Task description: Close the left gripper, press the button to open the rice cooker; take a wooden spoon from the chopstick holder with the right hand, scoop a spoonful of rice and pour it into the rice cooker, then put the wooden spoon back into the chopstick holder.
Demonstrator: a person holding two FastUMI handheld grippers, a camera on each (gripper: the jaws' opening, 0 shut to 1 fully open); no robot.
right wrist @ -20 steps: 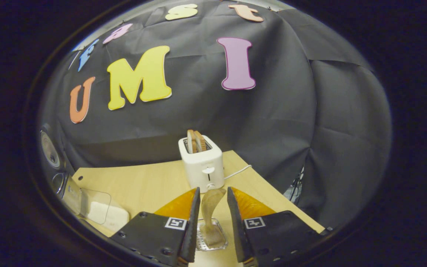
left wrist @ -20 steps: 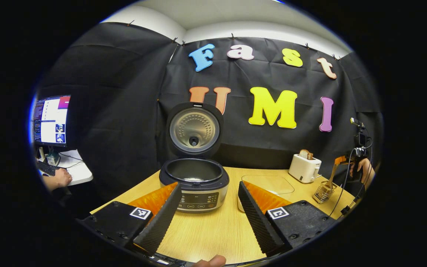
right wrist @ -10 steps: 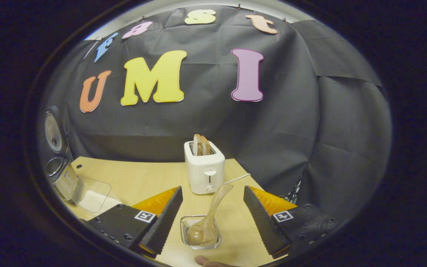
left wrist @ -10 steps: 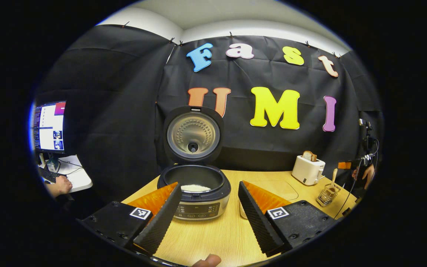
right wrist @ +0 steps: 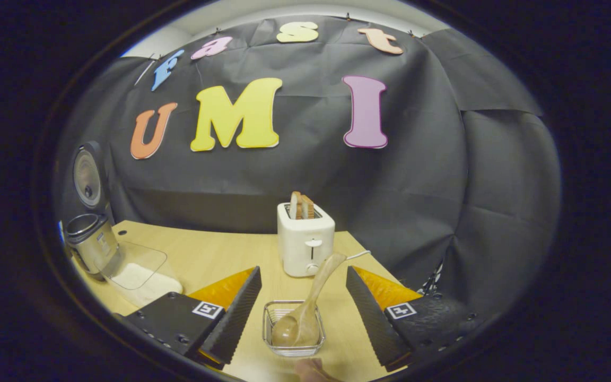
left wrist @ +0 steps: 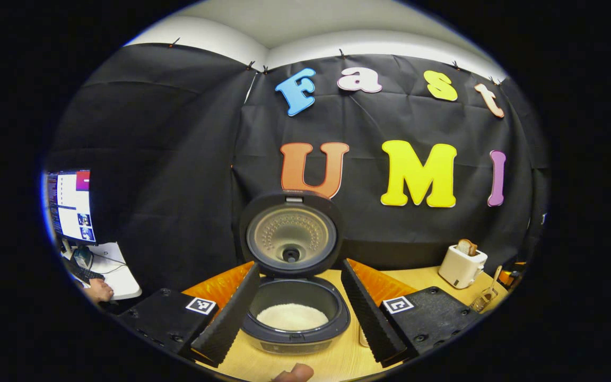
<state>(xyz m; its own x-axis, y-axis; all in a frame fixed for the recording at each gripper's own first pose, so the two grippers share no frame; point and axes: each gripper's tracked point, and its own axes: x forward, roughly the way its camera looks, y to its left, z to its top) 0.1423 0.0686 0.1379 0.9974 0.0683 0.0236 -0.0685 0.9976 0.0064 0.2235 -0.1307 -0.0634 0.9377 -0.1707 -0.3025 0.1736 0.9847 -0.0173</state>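
The rice cooker [left wrist: 295,323] stands open, lid [left wrist: 290,239] upright, white rice [left wrist: 292,317] in its pot. My left gripper [left wrist: 299,264] hangs open just in front of and above it, a finger on each side of the pot. In the right gripper view, the wooden spoon [right wrist: 311,305] leans in the wire chopstick holder [right wrist: 293,335], bowl down. My right gripper [right wrist: 303,270] is open just behind the holder and touches nothing. The rice cooker [right wrist: 93,241] also shows far left there.
A white toaster [right wrist: 305,246] with bread stands behind the holder, its cord running right. A clear container of rice [right wrist: 141,273] sits beside the cooker. Toaster [left wrist: 462,265] and holder [left wrist: 483,302] are at the table's right end. A monitor [left wrist: 69,204] and a hand [left wrist: 98,291] are left.
My right gripper opened, let go of the spoon handle and drew back; the spoon now leans in the holder. My left gripper moved in over the cooker, so the rice inside shows.
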